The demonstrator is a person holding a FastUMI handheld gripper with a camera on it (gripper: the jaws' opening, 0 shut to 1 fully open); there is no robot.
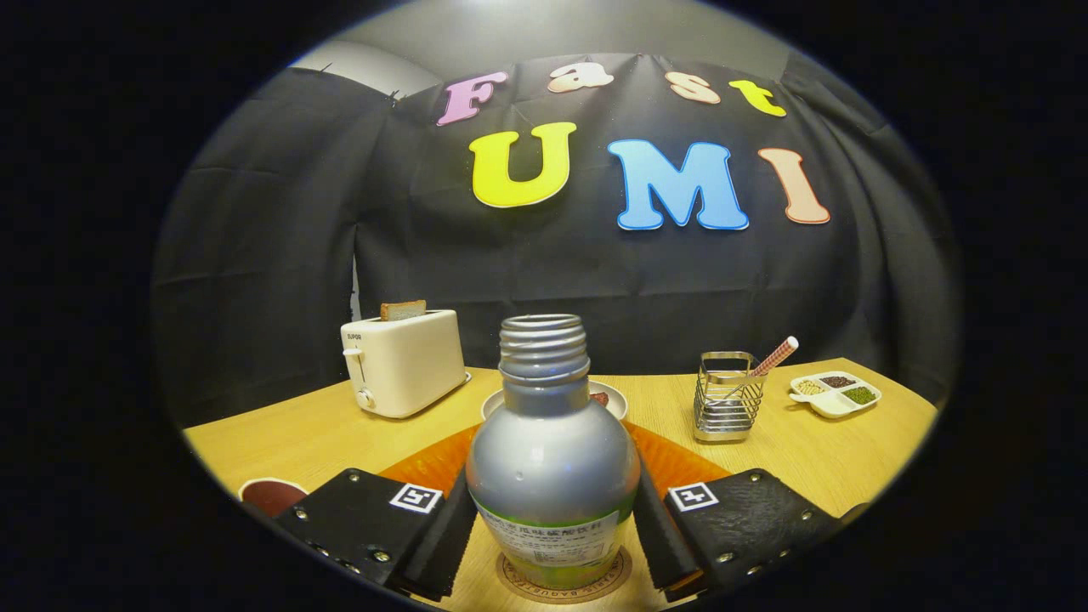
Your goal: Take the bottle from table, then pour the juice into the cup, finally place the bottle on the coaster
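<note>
A silver bottle (pixel 552 459) with an open threaded neck and a green-and-white label stands upright between my fingers. Its base rests on a round cork coaster (pixel 595 589) on the wooden table (pixel 323 433). My gripper (pixel 552 531) is shut on the bottle, with both fingers (pixel 446 531) pressed against its sides at label height. A white-rimmed cup (pixel 272 495) holding dark red juice sits just left of the left finger, partly cut off.
An orange mat (pixel 425 463) lies behind the bottle, with a white plate (pixel 614 399) half hidden beyond it. A cream toaster (pixel 404 361) with bread stands back left. A wire holder (pixel 722 399) with a straw and a divided dish (pixel 835 393) are back right.
</note>
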